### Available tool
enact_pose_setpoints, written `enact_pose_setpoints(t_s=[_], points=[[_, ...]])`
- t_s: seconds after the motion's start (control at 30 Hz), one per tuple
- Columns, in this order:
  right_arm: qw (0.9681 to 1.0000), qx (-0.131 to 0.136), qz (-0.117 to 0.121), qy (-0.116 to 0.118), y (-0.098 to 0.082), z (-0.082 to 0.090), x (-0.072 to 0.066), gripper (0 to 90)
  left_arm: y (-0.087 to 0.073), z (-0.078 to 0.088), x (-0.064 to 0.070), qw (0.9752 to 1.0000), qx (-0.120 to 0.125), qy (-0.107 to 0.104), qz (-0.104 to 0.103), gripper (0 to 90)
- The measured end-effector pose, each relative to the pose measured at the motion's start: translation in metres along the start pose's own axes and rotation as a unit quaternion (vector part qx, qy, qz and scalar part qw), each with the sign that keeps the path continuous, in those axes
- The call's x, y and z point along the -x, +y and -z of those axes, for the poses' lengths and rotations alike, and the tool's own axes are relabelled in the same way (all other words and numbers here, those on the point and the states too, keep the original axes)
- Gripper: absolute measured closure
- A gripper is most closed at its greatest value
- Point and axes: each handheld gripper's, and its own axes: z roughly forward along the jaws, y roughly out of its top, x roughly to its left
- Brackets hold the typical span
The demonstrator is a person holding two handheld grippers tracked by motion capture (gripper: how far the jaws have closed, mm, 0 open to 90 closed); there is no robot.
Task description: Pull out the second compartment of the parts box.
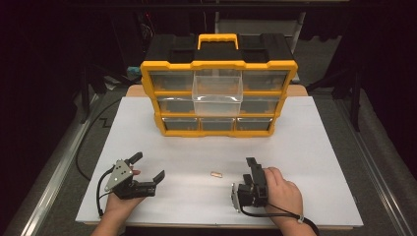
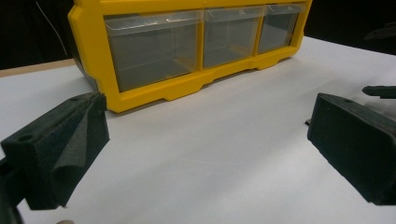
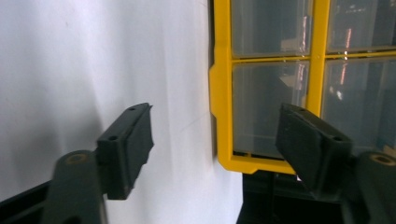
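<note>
From the high view, a yellow and black drawer cabinet (image 1: 219, 93) stands at the far side of the white table (image 1: 314, 147), with its yellow carry handle on top and one clear drawer (image 1: 218, 91) in the middle column pulled forward out of its front. A small tan piece (image 1: 216, 174) lies flat on the table well in front of the cabinet, its long axis running left to right, roughly parallel to the cabinet's front; which end is which is too small to tell. The right gripper (image 1: 253, 167) sits just right of that piece, tipped on its side, its jaws apart and holding nothing, and the left gripper (image 1: 147, 167) rests well to the left of it, jaws spread wide and empty. In the left gripper view, the two black jaws stand far apart over bare table, with the cabinet's bottom row of clear drawers ahead. In the right gripper view, the picture is rolled sideways, the jaws are parted with nothing between them, and the cabinet's yellow frame lies beyond them. No lettering or brand can be read anywhere
</note>
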Motion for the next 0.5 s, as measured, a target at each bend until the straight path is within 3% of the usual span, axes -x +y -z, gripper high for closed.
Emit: enact_pose_setpoints(t_s=[0.5], points=[[0.9998,0.012,0.010,-0.012,-0.0071,0.0040,0.0041,0.0,0.0001,0.0004,0.0001,1.0000,0.000,0.000,-0.001,0.3]])
